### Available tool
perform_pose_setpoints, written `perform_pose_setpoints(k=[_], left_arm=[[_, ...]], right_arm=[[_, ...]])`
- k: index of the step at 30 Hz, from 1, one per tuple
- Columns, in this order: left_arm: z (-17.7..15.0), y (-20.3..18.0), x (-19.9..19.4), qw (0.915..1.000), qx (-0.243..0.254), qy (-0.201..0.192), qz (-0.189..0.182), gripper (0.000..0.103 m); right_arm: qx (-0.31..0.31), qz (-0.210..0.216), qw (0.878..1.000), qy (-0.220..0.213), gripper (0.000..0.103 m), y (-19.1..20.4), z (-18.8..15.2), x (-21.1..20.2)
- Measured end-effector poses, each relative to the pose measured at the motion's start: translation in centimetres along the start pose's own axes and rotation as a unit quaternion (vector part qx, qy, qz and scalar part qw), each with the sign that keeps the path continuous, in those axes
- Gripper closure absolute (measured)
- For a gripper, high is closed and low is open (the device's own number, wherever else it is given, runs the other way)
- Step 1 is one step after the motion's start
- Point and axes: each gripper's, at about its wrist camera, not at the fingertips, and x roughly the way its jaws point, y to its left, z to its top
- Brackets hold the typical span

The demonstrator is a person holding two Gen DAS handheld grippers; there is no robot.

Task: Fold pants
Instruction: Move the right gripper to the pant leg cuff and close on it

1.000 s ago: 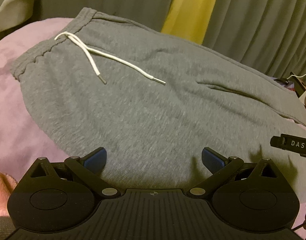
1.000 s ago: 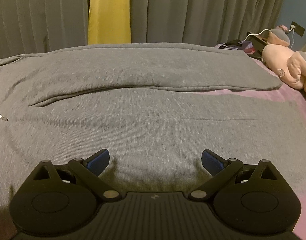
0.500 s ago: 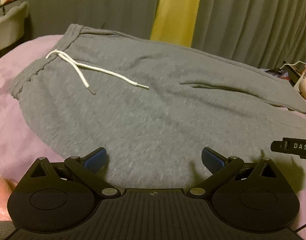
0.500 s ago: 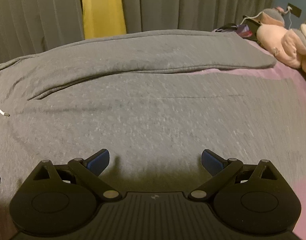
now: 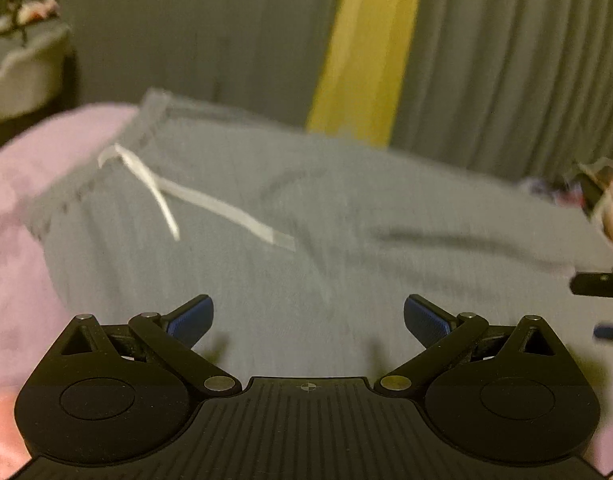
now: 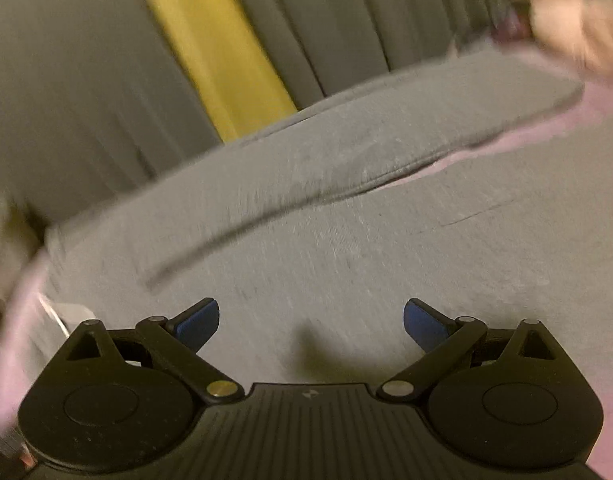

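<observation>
Both our grippers — left [image 5: 308, 316], right [image 6: 311, 320] — hover wide apart and empty over the grey pants [image 5: 306, 248] spread flat on the pink bedding [image 5: 22, 208]; next we need an edge to grasp.

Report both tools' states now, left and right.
Left tool: open, holding nothing, above the grey pants.
Right tool: open, holding nothing, also above the pants.

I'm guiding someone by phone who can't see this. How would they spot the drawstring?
Find the pink bedspread in front of the grey curtain; grey pants lie spread across it. At their waistband end lies the drawstring, the only white cord on the grey cloth.
</observation>
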Motion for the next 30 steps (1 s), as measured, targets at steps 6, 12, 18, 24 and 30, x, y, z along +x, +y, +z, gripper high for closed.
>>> perform_pose_setpoints(k=[6, 12, 18, 24, 30], left_arm=[[4.6, -1.1, 5.5, 0.9964, -0.051, -0.043, 0.052, 0.0], [4.5, -1.0, 12.3, 0.9898, -0.076, -0.062, 0.103, 0.0], [3.3, 2.0, 14.7, 0.9843, -0.088, -0.085, 0.127, 0.0], [3.0, 3.4, 15.2, 0.9816, -0.127, -0.089, 0.111, 0.0], [2.6, 2.4, 15.8, 0.9806, -0.106, -0.088, 0.14, 0.0]], right_arm=[[0.041, -0.023, 0.991, -0.123, 0.004, -2.4, 9.0, 3.0], [0.042, -0.042, 0.993, -0.106, 0.004, -4.0, 15.2, 7.4], [0.085, -0.123, 0.981, -0.121, 0.04, -6.9, 24.3, 13.5], [0.143, -0.169, 0.967, -0.125, 0.045, -8.7, 29.0, 19.7], [0.121, -0.225, 0.96, -0.114, 0.051, -8.8, 30.9, 23.0]])
